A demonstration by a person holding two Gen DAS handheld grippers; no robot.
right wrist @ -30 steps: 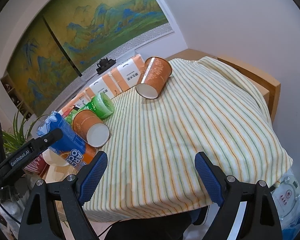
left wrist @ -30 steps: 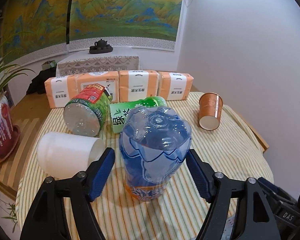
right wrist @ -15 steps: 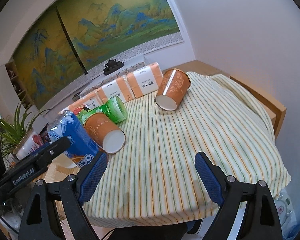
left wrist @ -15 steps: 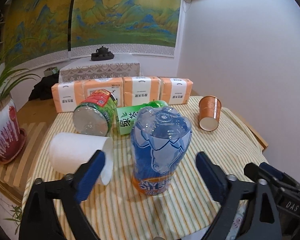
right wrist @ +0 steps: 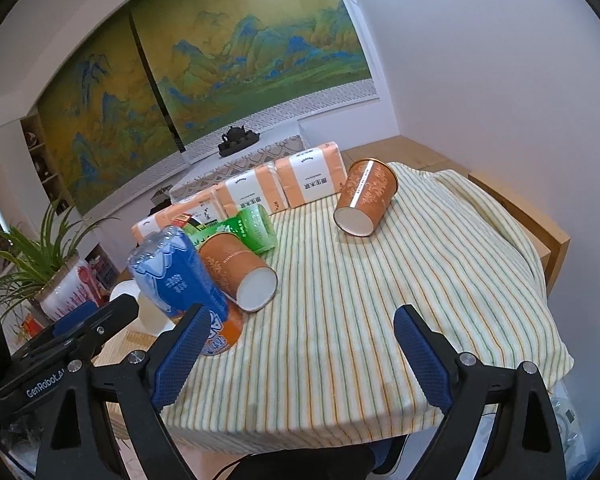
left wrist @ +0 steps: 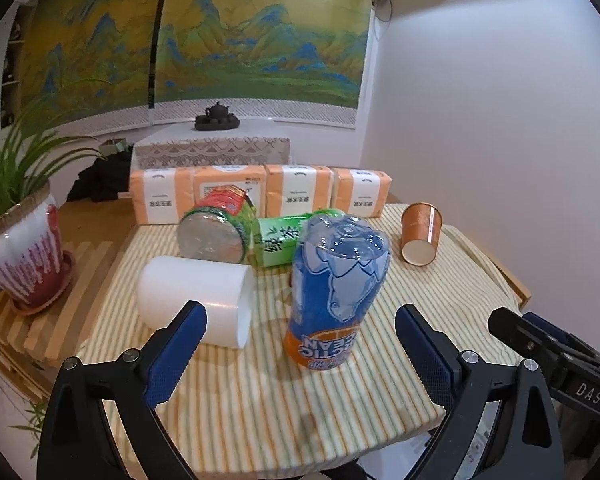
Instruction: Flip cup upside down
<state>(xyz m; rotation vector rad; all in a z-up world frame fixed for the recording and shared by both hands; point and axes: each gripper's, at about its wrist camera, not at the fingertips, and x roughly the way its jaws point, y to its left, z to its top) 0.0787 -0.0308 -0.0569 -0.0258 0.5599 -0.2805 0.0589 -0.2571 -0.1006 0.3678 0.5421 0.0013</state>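
Observation:
A blue plastic cup (left wrist: 336, 292) stands upside down on the striped cloth, its orange label inverted. My left gripper (left wrist: 300, 313) is open and sits just in front of it, not touching. In the right wrist view the same blue cup (right wrist: 180, 280) is at the left, with an orange paper cup (right wrist: 236, 276) lying on its side beside it. A second orange paper cup (right wrist: 366, 200) lies on its side farther back. My right gripper (right wrist: 301, 314) is open over the cloth's front edge and holds nothing.
A white cup (left wrist: 196, 292), a green-and-red cup (left wrist: 216, 228) and a green tea cup (left wrist: 288, 236) lie on their sides. Orange tissue packs (left wrist: 260, 192) line the back. A potted plant (left wrist: 20, 240) stands at the left. The cloth (right wrist: 380, 300) hangs over the table's edges.
My left gripper has drawn back from the blue cup, which stays standing upside down. The right gripper has shifted slightly, so the cups sit nearer the middle of its view.

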